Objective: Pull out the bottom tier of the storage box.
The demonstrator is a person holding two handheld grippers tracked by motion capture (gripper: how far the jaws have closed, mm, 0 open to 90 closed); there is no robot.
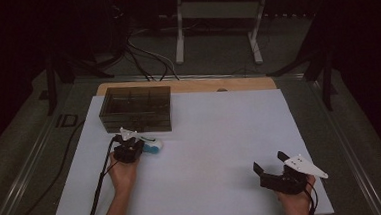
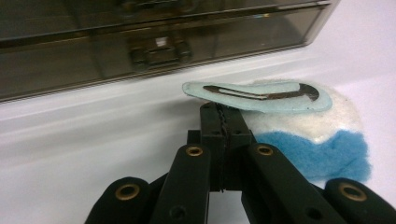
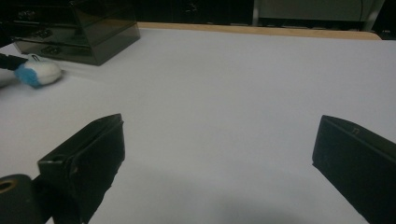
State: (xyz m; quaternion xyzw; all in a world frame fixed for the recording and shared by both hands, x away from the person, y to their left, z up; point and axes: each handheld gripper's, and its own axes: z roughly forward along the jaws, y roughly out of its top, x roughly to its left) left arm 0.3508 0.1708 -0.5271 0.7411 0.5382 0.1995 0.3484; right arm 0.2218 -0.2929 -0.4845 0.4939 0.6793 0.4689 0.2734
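Right gripper (image 1: 278, 175) sits nearest me, low on the white mat (image 1: 220, 135), jaws spread wide with nothing between them. I hold it well apart from the rest.

Largest item: dark see-through box (image 1: 136, 108) at the mat's far left, closed as far as I can tell. Just in front of it lies a white-and-blue felt hair clip (image 2: 322, 135), underside up, its pale backing and metal snap bar (image 2: 266, 93) showing.

Left gripper (image 2: 222, 116): jaws pressed together, tips at the near edge of the backing. I cannot tell whether they pinch that edge or merely touch it.

Risks, as I judge them:
- Thin backing edge gives a poor bite; a lift could drop the clip or flip it.
- Pushing forward would slide the clip into the box wall.
- Box latch (image 2: 159, 51) faces me; a stray nudge could shift the box.
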